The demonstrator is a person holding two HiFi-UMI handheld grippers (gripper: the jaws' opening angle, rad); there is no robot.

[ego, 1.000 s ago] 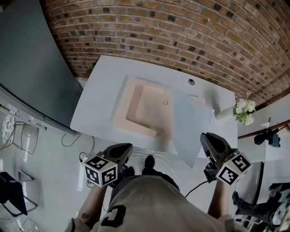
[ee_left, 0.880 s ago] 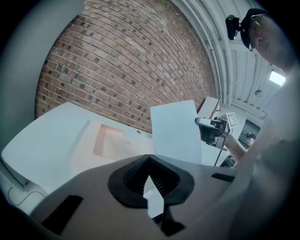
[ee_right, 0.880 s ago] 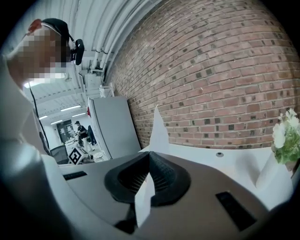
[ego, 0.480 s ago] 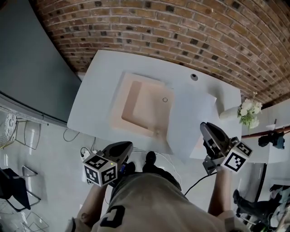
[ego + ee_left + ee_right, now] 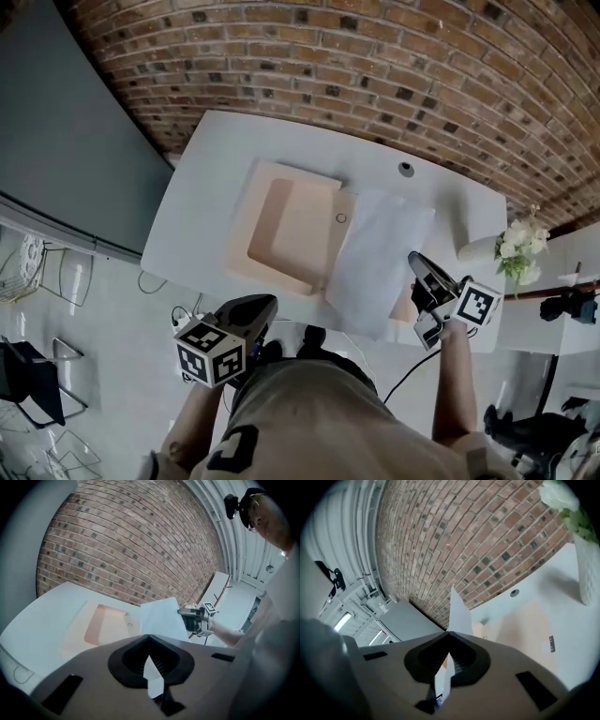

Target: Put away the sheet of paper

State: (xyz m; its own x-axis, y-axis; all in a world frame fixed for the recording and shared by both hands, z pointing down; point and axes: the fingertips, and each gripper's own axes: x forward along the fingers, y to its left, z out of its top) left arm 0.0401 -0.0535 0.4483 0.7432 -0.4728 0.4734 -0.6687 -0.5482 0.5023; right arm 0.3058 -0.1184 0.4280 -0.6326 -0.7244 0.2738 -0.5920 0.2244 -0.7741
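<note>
Pinching the sheet of paper [image 5: 375,253] by one edge, the right gripper [image 5: 422,272] holds it raised, probably for carrying; the left gripper [image 5: 262,307] is closed, empty.

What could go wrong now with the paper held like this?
1. The right gripper pinches the sheet of paper at one edge only, so it may bend, crease or slip out.
2. The vase of flowers stands close beside that gripper; a swing to the right might knock it over.

Bright even daylight, soft shadows, fisheye-warped edges
</note>
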